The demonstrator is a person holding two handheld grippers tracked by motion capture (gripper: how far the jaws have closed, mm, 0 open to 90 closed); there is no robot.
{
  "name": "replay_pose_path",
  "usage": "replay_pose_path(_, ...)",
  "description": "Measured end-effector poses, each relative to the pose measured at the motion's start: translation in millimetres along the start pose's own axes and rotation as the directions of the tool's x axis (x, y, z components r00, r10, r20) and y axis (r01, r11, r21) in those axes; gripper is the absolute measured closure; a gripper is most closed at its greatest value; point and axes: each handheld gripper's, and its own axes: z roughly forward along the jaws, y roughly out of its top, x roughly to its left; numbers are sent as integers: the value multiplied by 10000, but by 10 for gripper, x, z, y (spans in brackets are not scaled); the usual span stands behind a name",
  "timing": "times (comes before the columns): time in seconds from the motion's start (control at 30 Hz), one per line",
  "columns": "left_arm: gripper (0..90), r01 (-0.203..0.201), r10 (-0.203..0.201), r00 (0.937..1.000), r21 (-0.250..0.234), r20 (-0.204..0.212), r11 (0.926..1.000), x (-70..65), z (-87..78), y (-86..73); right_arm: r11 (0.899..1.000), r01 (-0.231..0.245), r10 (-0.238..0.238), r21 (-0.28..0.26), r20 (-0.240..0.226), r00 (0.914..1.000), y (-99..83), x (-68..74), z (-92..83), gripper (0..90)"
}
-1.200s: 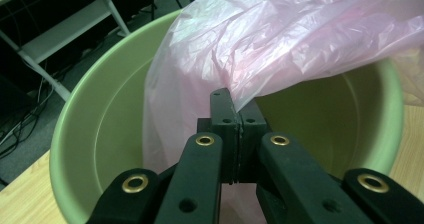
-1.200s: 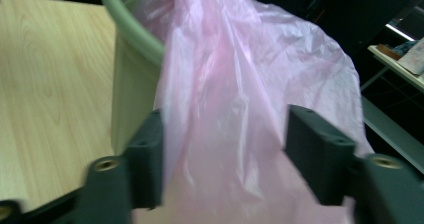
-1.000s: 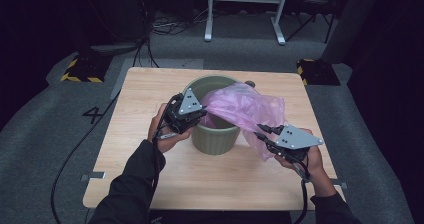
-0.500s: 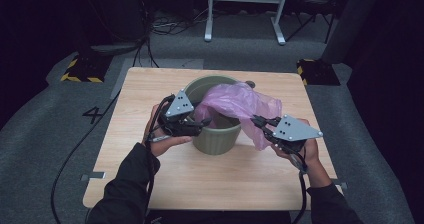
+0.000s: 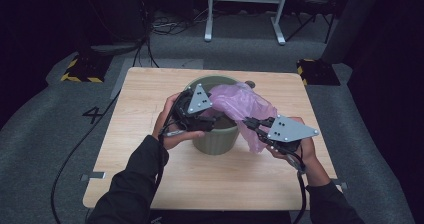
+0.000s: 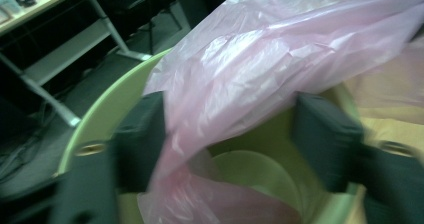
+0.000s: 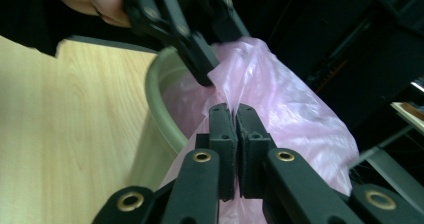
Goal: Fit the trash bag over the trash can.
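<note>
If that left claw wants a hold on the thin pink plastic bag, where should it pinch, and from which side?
Probably the loose fold of the thin pink plastic bag draped over the round green bin, coming from above the rim. That film hangs free between the left claw, whose jaws stand apart around it, while the right claw is already shut on another fold.

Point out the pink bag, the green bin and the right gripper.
pink bag (image 5: 245,101), high view, on the bunched film above the bin
green bin (image 5: 217,141), high view, on its near outer wall
right gripper (image 7: 235,121), right gripper view, between the tips pinching the film
</note>
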Motion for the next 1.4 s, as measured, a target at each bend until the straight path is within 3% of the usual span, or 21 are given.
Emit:
replay_pose_path(0.1,702,-255,255,9997,177,3,9995,1,16,-8,9999,-123,122,-38,-199,9997,28,6,9,790)
replay_pose_path(0.17,841,-253,253,9997,46,54,9997,11,1,-32,9999,-164,163,-18,-248,9996,27,10,9,744)
replay_pose_path(0.23,890,-151,153,9997,-126,176,9998,33,-26,-55,9992,-385,382,-135,-219,9990,16,10,1,682)
replay_pose_path(0.3,897,-206,207,9997,-48,99,9998,49,-45,-71,9986,-450,436,-290,-497,9978,5,8,-7,659)
replay_pose_path(0.43,897,-56,57,9999,-28,106,10000,73,-75,-123,9986,-472,457,-248,-597,9972,20,51,-8,446)
replay_pose_path(0.63,897,339,-338,9994,126,-24,9993,141,-84,-265,9988,-376,372,-301,-146,9992,19,127,-114,324)
replay_pose_path(0.8,897,557,-556,9984,210,-66,9982,187,-95,-338,9972,-640,648,-374,186,9977,-89,119,-227,287)
replay_pose_path(1.13,897,771,-767,9970,290,-123,9966,240,-89,-420,9917,-1072,1092,-707,240,9937,-258,155,-485,250)
replay_pose_path(1.23,897,717,-710,9972,355,-223,9968,251,-69,-447,9938,-972,1001,-537,544,9935,-296,189,-527,228)
replay_pose_path(1.4,897,907,-903,9958,327,-128,9953,283,-61,-479,9929,-1153,1164,-310,364,9925,-387,216,-536,237)
